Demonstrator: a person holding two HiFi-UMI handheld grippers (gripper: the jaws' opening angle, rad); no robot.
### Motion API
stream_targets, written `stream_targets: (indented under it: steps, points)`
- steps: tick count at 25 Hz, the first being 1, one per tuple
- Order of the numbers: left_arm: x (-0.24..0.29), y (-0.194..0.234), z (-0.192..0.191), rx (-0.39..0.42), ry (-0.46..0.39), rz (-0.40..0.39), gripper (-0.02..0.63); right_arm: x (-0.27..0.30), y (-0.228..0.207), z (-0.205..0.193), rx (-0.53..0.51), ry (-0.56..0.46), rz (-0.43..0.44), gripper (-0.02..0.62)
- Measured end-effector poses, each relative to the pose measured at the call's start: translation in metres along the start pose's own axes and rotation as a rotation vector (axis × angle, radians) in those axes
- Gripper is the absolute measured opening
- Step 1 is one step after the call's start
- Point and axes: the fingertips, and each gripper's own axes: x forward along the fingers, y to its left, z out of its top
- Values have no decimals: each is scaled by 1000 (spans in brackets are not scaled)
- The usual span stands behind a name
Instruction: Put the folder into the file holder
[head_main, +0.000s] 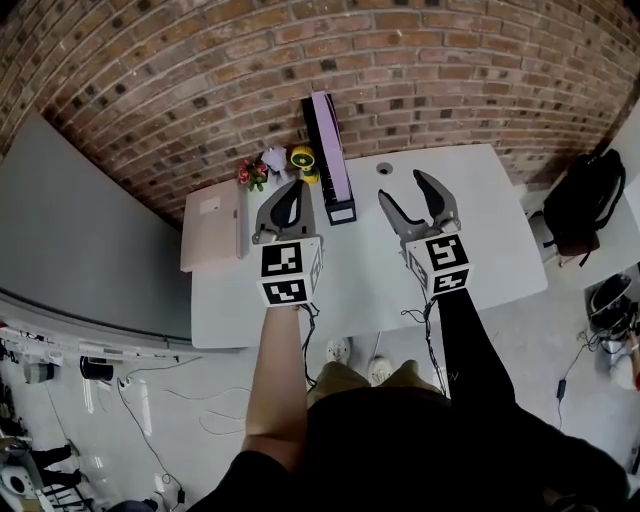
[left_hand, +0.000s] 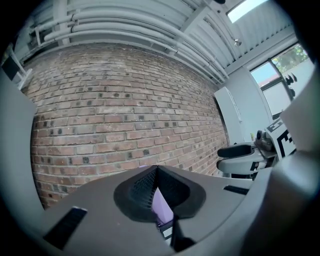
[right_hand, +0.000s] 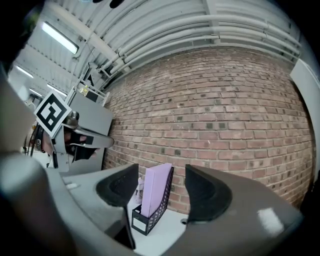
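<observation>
A purple folder (head_main: 327, 135) stands upright inside a black mesh file holder (head_main: 341, 209) at the back of the white table (head_main: 490, 240), against the brick wall. My left gripper (head_main: 296, 190) hovers just left of the holder's near end, its jaws shut on nothing. To the holder's right hangs my right gripper (head_main: 403, 187), open and empty. The right gripper view looks between the spread jaws at the folder (right_hand: 155, 190) in the holder (right_hand: 148, 221). In the left gripper view the closed jaws (left_hand: 156, 171) hide all but a sliver of the folder (left_hand: 161, 206).
A pink flat case (head_main: 212, 230) lies at the table's left end. Small flowers (head_main: 252, 173) and a yellow object (head_main: 302, 157) sit by the wall left of the holder. A black backpack (head_main: 585, 200) rests on the floor to the right.
</observation>
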Motion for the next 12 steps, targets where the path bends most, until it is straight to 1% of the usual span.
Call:
stream_targets:
  steps: [3,7,12]
  points:
    - [-12,-3,0,7,1,15,8,-11,1,3,-1,-11,15,284]
    - [-27,-4,-2,-3,3,38,8,-19,7,5,-51,-10,33,284]
    - [-43,-2,-1,33,7,55,8,-22,13,9,-30,-29,52,284]
